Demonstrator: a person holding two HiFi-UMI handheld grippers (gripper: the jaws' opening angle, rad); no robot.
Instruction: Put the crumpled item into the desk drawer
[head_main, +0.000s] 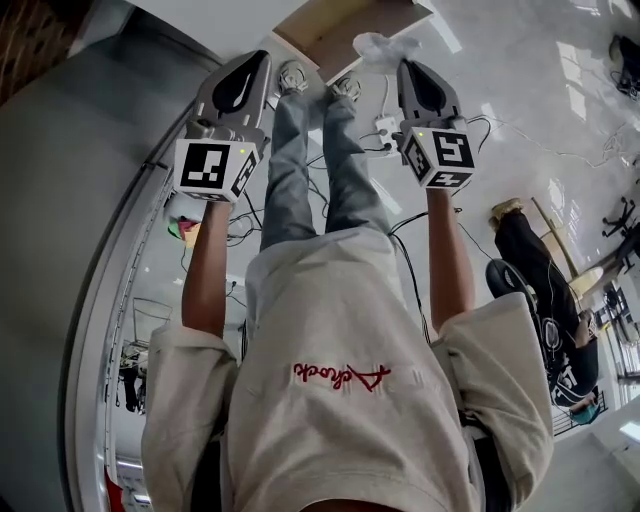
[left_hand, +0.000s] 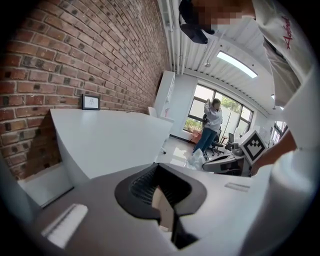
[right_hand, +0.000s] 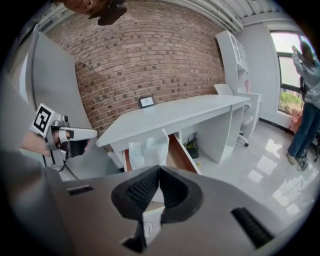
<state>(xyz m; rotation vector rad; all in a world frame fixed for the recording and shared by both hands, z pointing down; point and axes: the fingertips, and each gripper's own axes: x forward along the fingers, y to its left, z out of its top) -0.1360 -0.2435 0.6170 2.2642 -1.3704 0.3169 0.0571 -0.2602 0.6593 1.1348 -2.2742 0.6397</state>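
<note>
Evidently the pickup was done; the right gripper (right_hand: 159, 169) had its fingers pinched tight on the crumpled item (right_hand: 147, 150), held in the air near the open drawer (right_hand: 181, 156) under the white surface (right_hand: 175, 117); dropping it in remained, I judged; the left gripper (left_hand: 157, 167) had its fingers together, empty.

Both arms are stretched straight out in front, roughly parallel, bare left forearm (head_main: 203, 270) and right forearm (head_main: 450, 262) sticking out of short sleeves with a gripper in each hand. The left gripper (head_main: 262, 58) has its jaws closed tip to tip with nothing between them. The right gripper (head_main: 404, 66) is pinched tight too, with the crumpled item (head_main: 385, 45) caught at its tips.
</note>
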